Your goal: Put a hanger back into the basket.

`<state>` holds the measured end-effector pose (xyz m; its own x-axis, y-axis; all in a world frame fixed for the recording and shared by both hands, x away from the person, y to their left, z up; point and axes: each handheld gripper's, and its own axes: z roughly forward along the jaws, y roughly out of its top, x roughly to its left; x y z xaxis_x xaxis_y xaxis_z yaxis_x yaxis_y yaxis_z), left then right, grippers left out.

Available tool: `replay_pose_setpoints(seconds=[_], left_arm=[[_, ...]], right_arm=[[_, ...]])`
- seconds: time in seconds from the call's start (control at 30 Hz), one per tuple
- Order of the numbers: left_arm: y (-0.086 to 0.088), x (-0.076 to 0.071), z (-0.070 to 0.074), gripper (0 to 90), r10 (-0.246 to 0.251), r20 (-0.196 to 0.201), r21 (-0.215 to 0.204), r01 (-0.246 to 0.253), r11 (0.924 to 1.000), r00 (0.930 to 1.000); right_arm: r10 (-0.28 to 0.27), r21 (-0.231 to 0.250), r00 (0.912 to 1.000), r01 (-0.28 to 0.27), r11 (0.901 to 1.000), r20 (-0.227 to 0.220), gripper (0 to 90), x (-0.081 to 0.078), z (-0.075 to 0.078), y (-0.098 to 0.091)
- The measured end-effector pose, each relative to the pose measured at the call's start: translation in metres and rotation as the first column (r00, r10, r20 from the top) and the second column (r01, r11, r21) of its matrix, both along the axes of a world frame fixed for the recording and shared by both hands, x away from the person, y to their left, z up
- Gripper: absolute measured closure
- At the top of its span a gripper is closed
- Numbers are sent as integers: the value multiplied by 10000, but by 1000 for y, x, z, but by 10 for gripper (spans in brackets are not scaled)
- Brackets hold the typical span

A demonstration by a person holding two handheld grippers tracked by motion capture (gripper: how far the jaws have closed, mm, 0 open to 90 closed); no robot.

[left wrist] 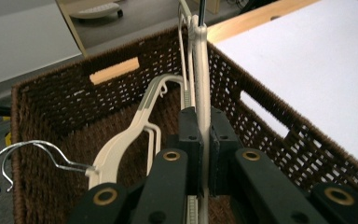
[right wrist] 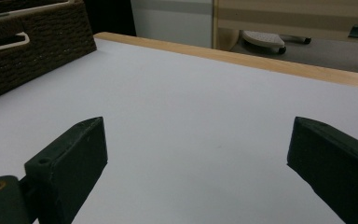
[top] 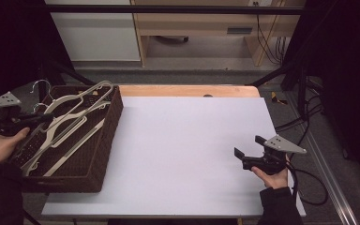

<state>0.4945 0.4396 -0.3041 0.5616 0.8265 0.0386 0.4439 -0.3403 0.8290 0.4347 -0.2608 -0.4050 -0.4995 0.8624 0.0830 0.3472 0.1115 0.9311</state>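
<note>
Cream plastic hanger stands edge-on, pinched between the closed jaws of the left gripper, above the brown wicker basket holding more hangers. Well apart, the right gripper hovers over the white table, jaws wide and empty.

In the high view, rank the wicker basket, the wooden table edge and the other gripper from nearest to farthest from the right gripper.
From the right gripper:
1. Wooden table edge, along the far side.
2. Wicker basket, at the table's left end.
3. Left gripper, over the basket, clamping a cream hanger.
</note>
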Motion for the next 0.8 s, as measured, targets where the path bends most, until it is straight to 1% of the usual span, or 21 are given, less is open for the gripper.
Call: replay_pose_setpoints(seconds=[0.1,0.2,0.33,0.37,0.5,0.6,0.73,0.8], left_arm=[[0,1,-5,860,-100,-157,248,104,9996,9998],[-2,2,-11,861,-185,-293,344,195,9992,9994],[-7,4,-21,861,-233,-463,240,244,9994,9987],[-8,5,-24,861,-207,-513,293,222,9993,9985],[-10,6,-39,861,-15,-723,-22,14,10000,9974],[-11,6,-46,861,121,-742,-267,-141,9995,9972],[-13,7,-59,860,322,-1017,-204,-345,9992,9943],[-14,8,-64,859,364,-1142,-243,-394,9989,9928]], right_arm=[[-1,-68,10000,1,10000,24,53,0,-1,0],[-13,-51,10000,13,10000,4,52,0,0,0],[-1,-7,10000,1,10000,-2,52,0,0,0],[0,-12,10000,0,10000,2,53,0,0,0],[-2,-31,10000,2,10000,-4,53,0,0,-1],[-8,-16,10000,8,10000,-23,53,0,0,0],[18,-50,10000,-18,10000,-10,53,0,0,1],[16,-37,10000,-16,10000,-21,53,0,0,0]])
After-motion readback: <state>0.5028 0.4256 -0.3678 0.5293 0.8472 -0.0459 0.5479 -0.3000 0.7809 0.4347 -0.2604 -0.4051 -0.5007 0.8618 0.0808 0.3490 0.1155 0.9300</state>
